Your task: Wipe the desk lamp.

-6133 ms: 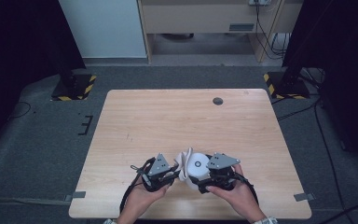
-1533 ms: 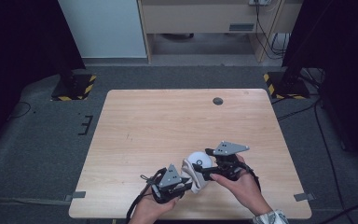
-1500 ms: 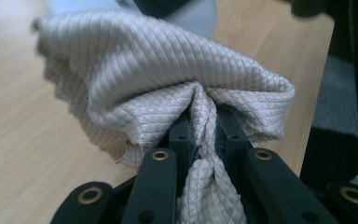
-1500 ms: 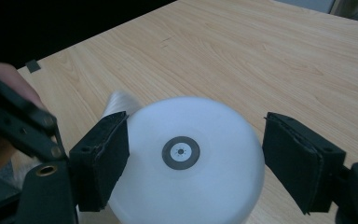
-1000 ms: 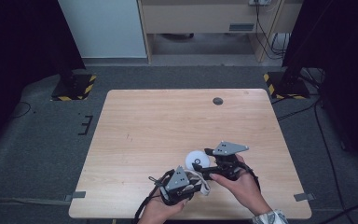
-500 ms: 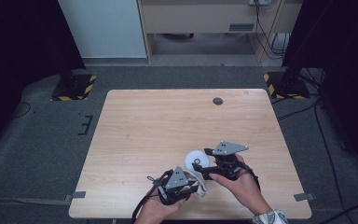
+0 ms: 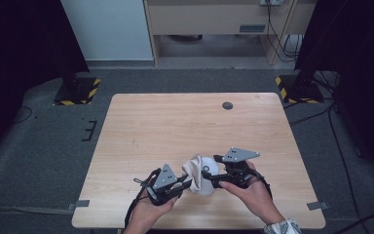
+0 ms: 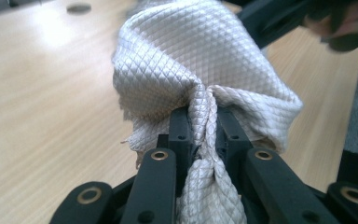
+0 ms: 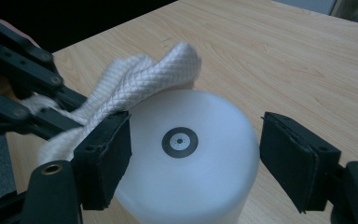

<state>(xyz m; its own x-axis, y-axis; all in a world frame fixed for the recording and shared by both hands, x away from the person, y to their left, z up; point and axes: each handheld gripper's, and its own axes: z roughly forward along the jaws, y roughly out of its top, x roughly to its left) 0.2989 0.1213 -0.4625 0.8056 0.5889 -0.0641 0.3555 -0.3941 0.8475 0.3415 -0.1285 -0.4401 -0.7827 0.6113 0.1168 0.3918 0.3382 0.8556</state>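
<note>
Cloth (image 8: 200,70), quilted and cream-white, is bunched into a twist and pinched hard between the jaws of the left gripper (image 8: 204,122), so a loose fold bulges just beyond the tips and can be dragged over a surface without slipping free. That fold lies against the side of a white plastic cup (image 9: 186,154), turned bottom-up on the table (image 7: 175,122), which suggests a wiping job with the cloth as the rag.

Right gripper (image 9: 196,156) straddles the cup: its near pad presses the wall where the cloth also touches, while the far pad seems to stand slightly off, so whether the cup is truly clamped or only steadied cannot be told. Bracing it this way would keep the light cup from sliding under the rubbing.

Left gripper view gives the pinch and weave up close. Right gripper view adds the cup's base with its small dark ring. High view shows both hands close together at the table's near edge, with a small dark disc (image 7: 227,105) far beyond them.
</note>
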